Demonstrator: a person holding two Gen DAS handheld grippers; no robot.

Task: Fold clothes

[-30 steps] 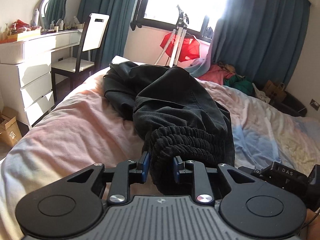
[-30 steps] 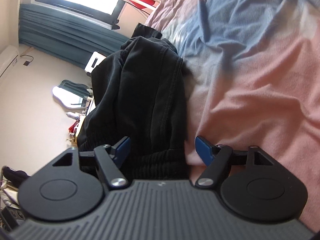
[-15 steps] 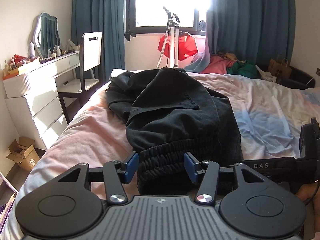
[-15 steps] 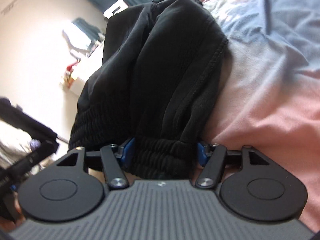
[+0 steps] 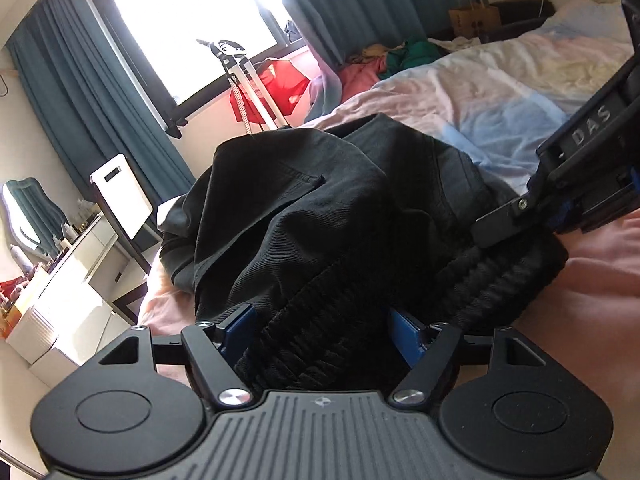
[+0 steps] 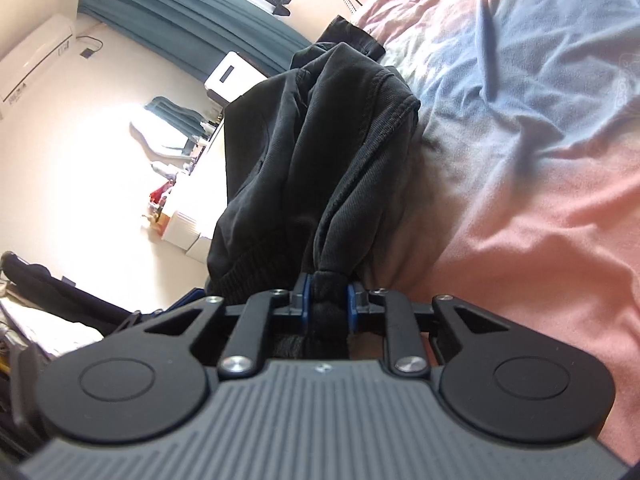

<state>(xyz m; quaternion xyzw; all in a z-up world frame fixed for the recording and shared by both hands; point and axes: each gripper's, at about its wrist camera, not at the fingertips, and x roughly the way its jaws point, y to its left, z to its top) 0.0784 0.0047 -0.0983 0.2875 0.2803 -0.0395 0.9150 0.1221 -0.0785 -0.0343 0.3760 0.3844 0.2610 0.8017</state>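
Observation:
Black trousers [image 5: 320, 208] lie bunched on the pink and blue bed cover [image 5: 500, 100], elastic waistband nearest me. My left gripper [image 5: 322, 334] has its jaws opening wide; the ribbed waistband lies between the blue pads without being pressed. In the right wrist view the trousers [image 6: 312, 140] run away from my right gripper [image 6: 327, 307], whose jaws are closing and pinch a gathered bunch of the waistband. The right gripper [image 5: 560, 208] also shows in the left wrist view, at the right end of the waistband.
The bed cover [image 6: 540, 160] spreads to the right. A white dresser [image 5: 68, 280] and a chair [image 5: 120, 196] stand left of the bed. A tripod stand [image 5: 244, 80] and a pile of clothes [image 5: 384, 60] sit by the curtained window.
My left gripper let go of the waistband, opened wide and rolled. My right gripper went from open around the waistband to pinched on it and rose slightly.

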